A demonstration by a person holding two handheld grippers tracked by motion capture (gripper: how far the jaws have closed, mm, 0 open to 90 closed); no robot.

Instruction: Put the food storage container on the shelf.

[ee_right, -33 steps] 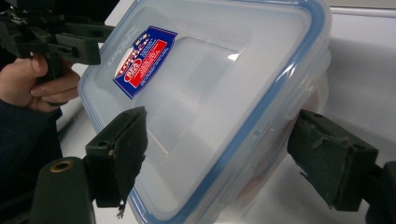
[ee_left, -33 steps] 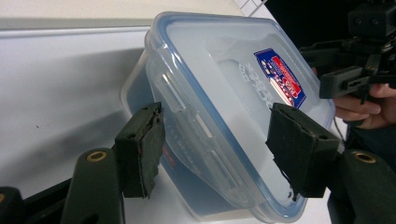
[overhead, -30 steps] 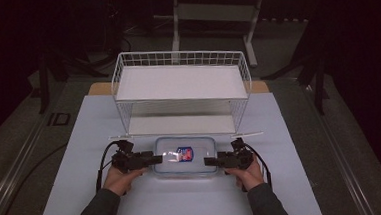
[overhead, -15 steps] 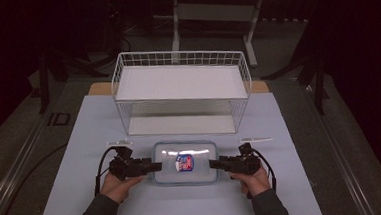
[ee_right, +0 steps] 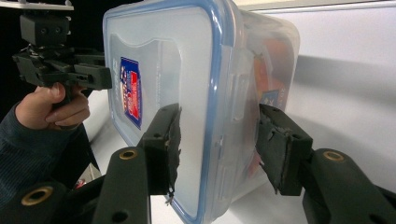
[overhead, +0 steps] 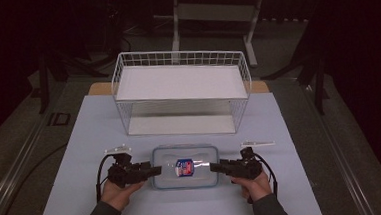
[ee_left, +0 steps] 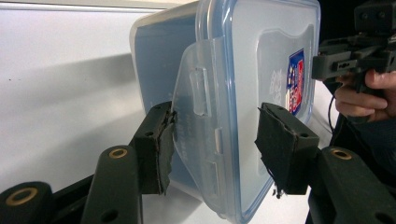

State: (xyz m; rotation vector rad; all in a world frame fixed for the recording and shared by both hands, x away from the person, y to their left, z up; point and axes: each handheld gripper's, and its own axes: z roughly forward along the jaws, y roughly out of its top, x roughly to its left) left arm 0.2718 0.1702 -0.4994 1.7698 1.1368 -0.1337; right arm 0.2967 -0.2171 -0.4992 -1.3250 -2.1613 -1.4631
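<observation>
Hands come in from the bottom edge of the high view, each holding a black tong. Between them, low in the middle of the frame, a clear plastic container (overhead: 185, 166) with a blue-rimmed lid lies flat on the white table (overhead: 80, 144), a small red-and-blue label (overhead: 184, 168) on its lid. The left gripper (overhead: 155, 170) points at its left end and the right gripper (overhead: 214, 166) at its right end.

From the left gripper view, the jaws stand apart, straddling the container's end; the one at lower left touches the raised locking flap (ee_left: 198, 116), while the other sits just off the lid, a sliver of gap showing. The right gripper view shows much the same: jaws spread to either side of the container's edge, one over the lid face, one beside the body, neither clearly pressing. Something orange shows dimly through the wall.

Behind the container, in the upper centre of the high view, stands a white wire rack (overhead: 182, 90) with two shelves.
</observation>
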